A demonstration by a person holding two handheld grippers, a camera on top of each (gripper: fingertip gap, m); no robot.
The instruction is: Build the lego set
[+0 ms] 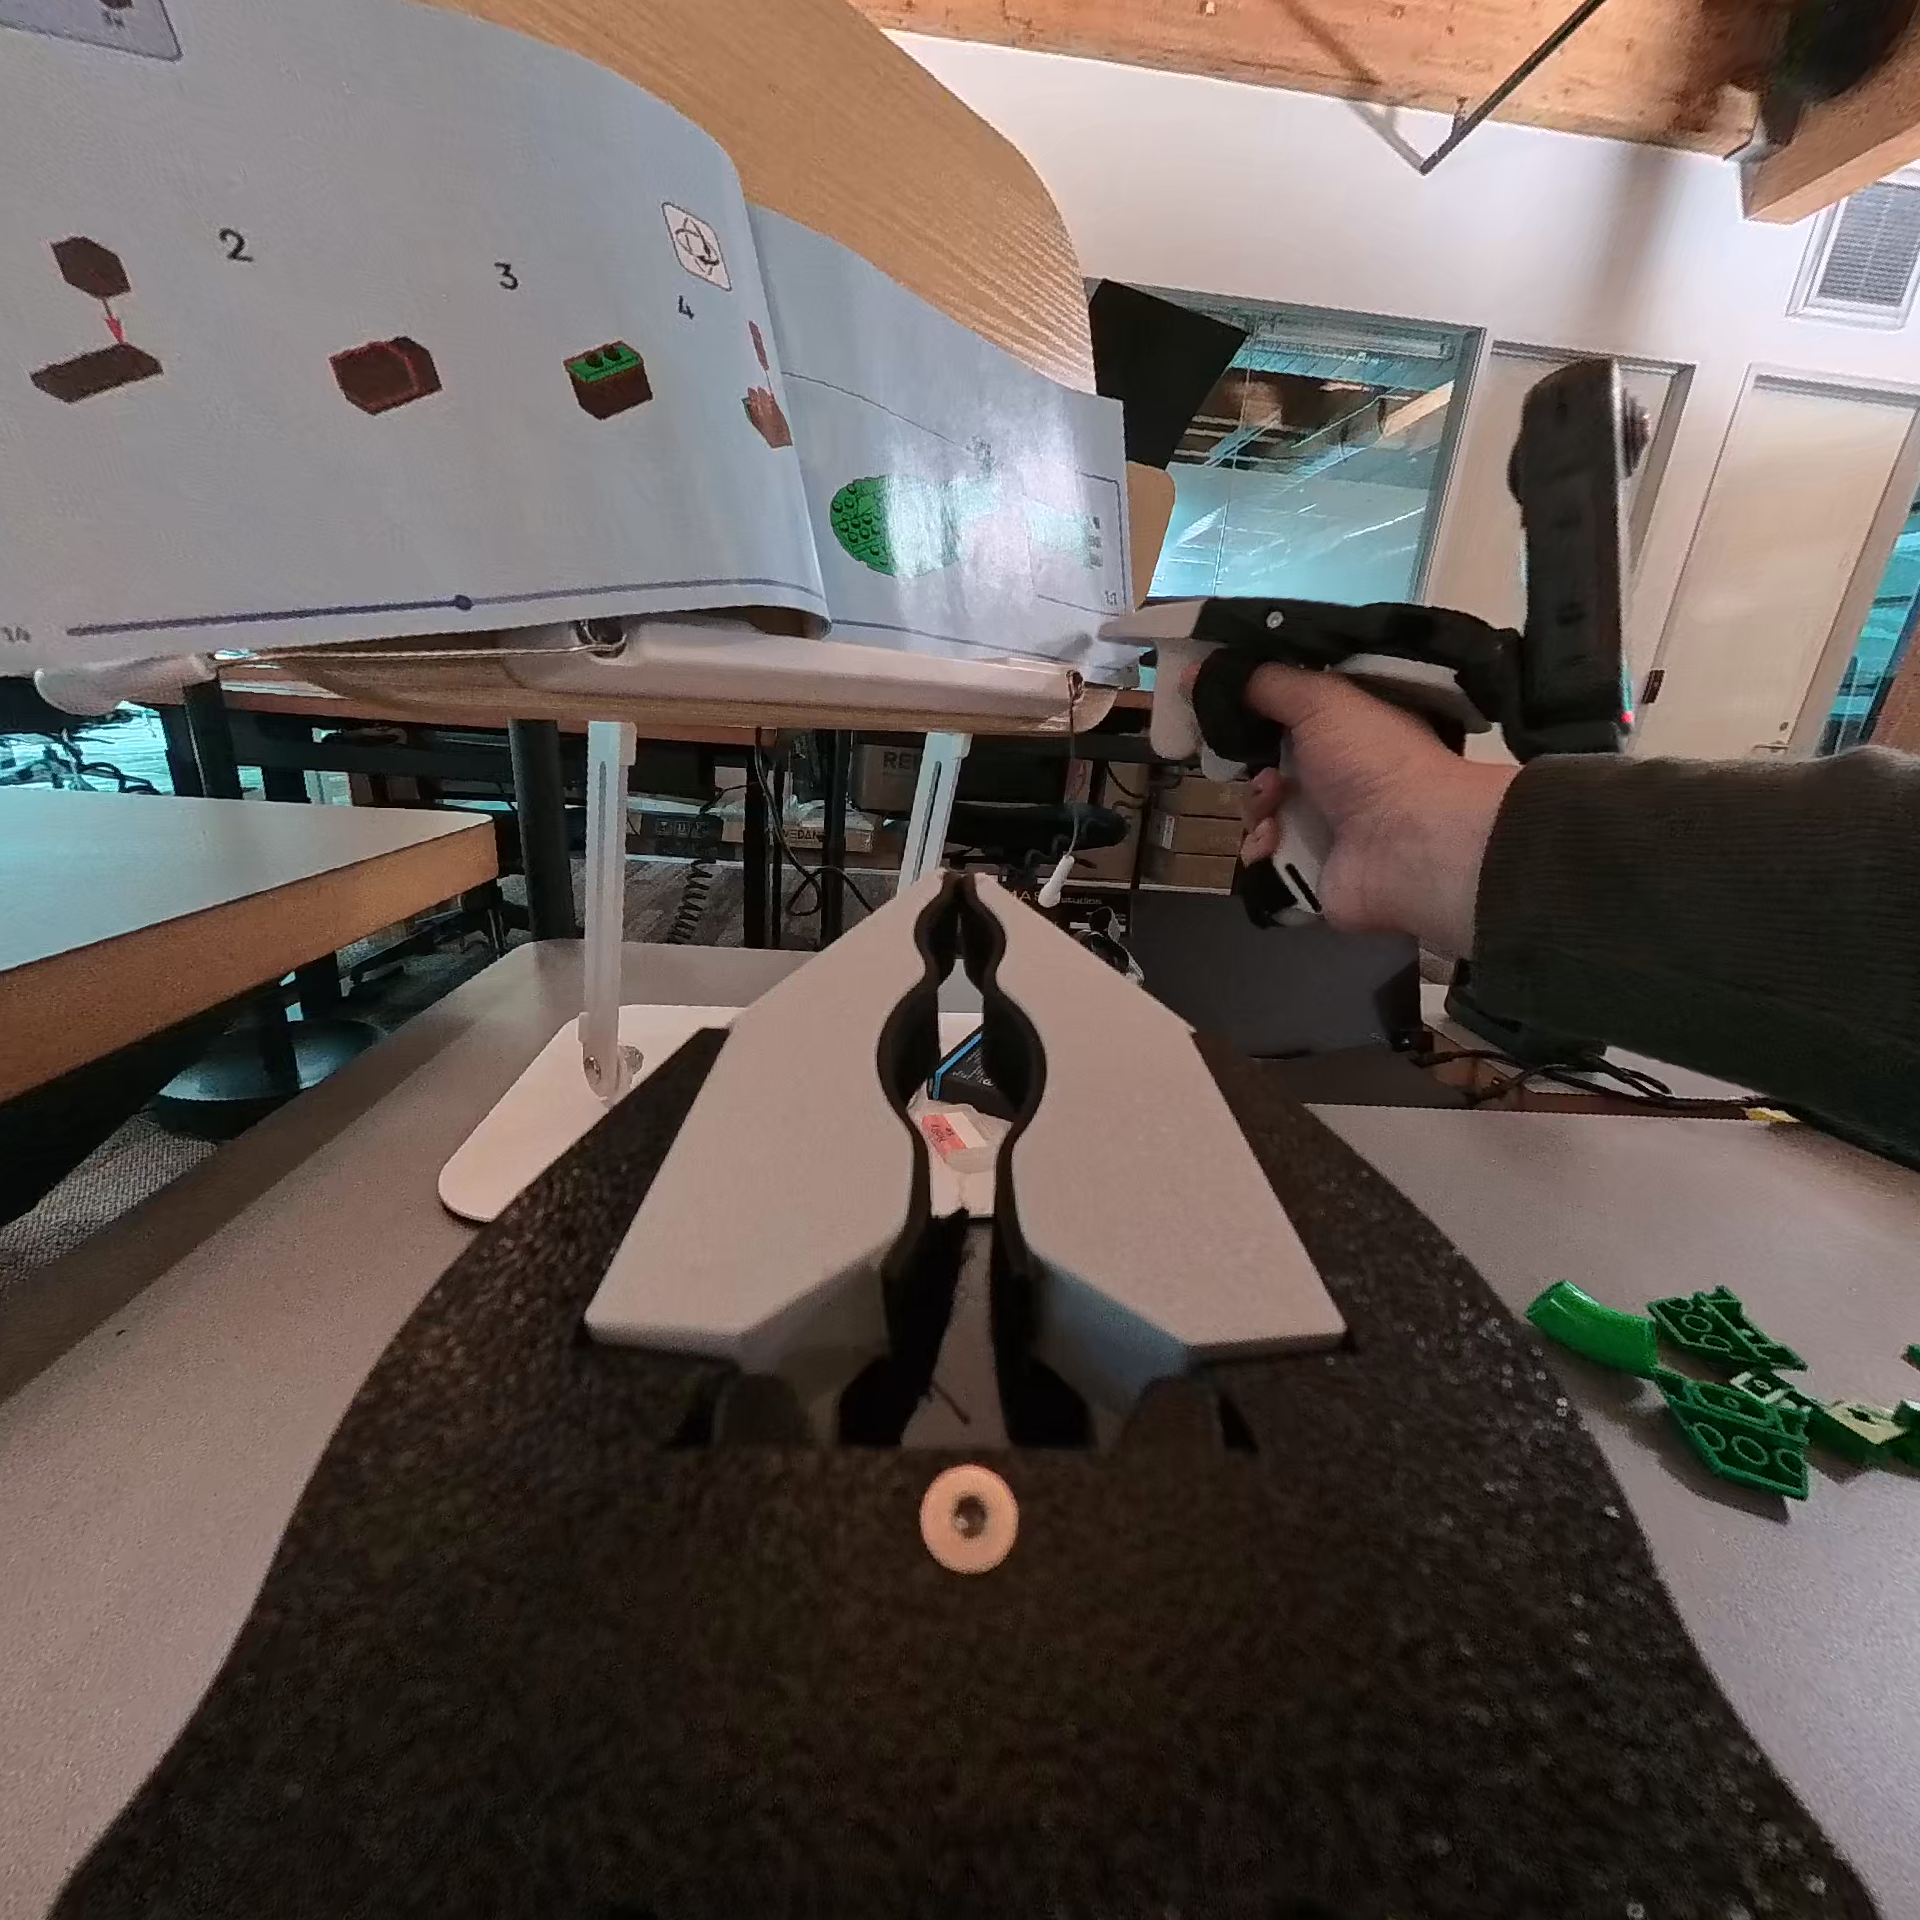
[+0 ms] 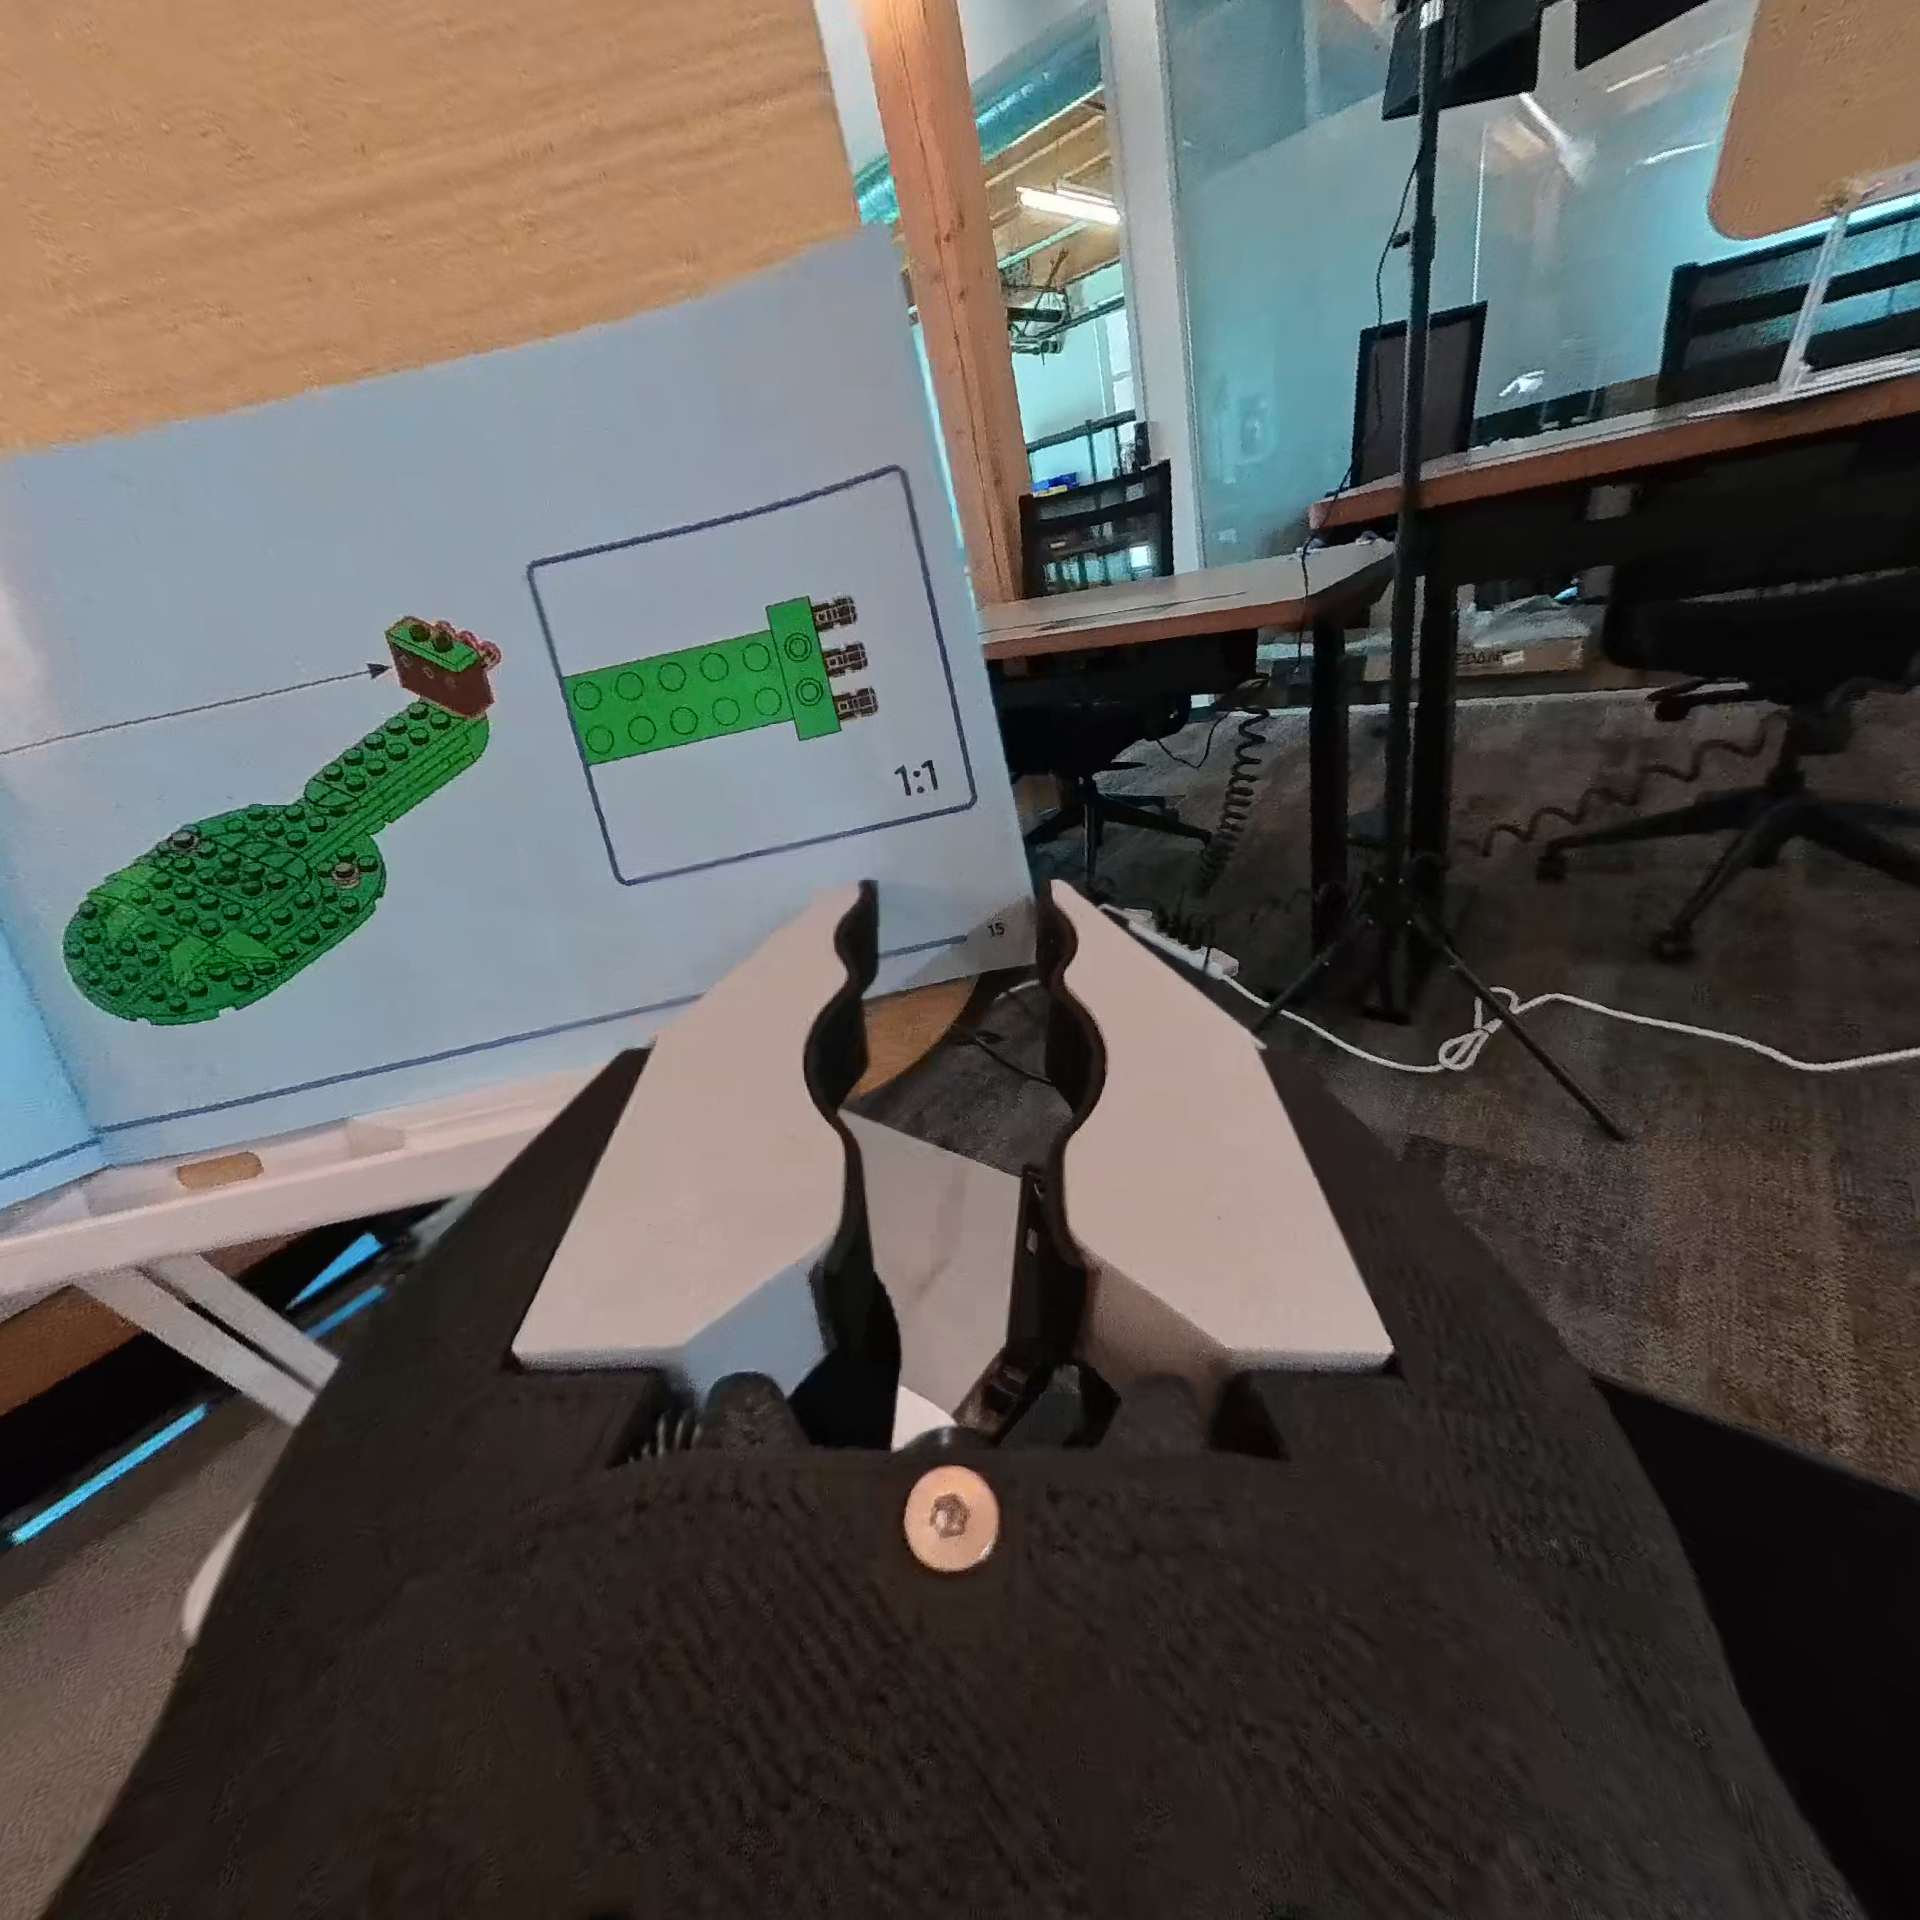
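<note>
Left claw (image 1: 961, 891) closed, empty, low over desk (image 1: 1558, 1164). Right claw (image 2: 961, 920) open, empty, raised at instruction booklet (image 2: 499, 665) on white stand (image 1: 597, 997). Green lego pieces (image 1: 1735, 1382) loose on desk.

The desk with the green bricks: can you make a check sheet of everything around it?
Surface: grey desk, mostly bare.
Job's things: green bricks loose at the right; open instruction booklet on a white stand.
Clutter: small black box beyond the left gripper.
Grippers: left gripper shut, empty; right gripper open, empty, at the booklet's right edge.
Cables: white cord on the carpet.
Surroundings: office desks, chair, tripod.
</note>
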